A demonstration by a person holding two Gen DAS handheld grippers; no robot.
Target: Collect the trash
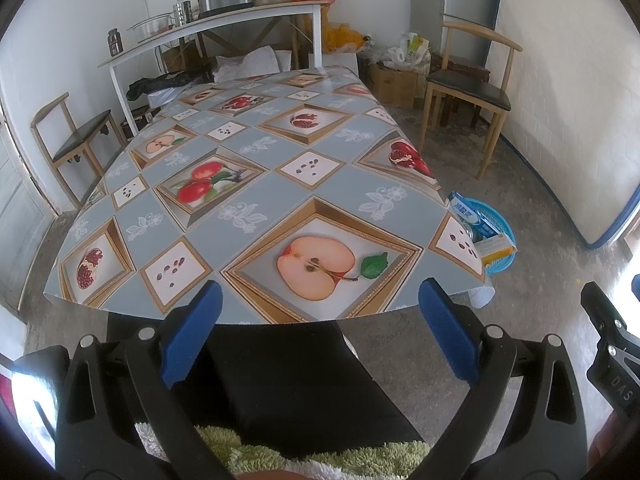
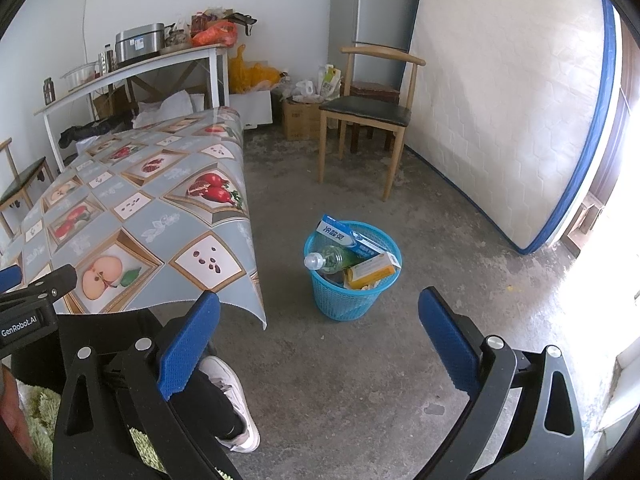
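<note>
A blue plastic basket (image 2: pixel 352 300) stands on the floor to the right of the table. In it lie a blue-and-white toothpaste box (image 2: pixel 352 238), a clear bottle (image 2: pixel 330 259) and an orange-and-white box (image 2: pixel 372 271). The basket also shows in the left wrist view (image 1: pixel 498 226), half hidden by the table corner. My left gripper (image 1: pixel 320 300) is open and empty over the table's near edge. My right gripper (image 2: pixel 320 312) is open and empty above the floor, short of the basket.
The table (image 1: pixel 256 184) carries a fruit-print cloth. Wooden chairs stand at its left (image 1: pixel 76 144) and by the far right wall (image 2: pixel 368 116). A mattress (image 2: pixel 520 120) leans on the right wall. A cluttered white shelf (image 1: pixel 216 28) and a fridge (image 2: pixel 372 12) stand at the back.
</note>
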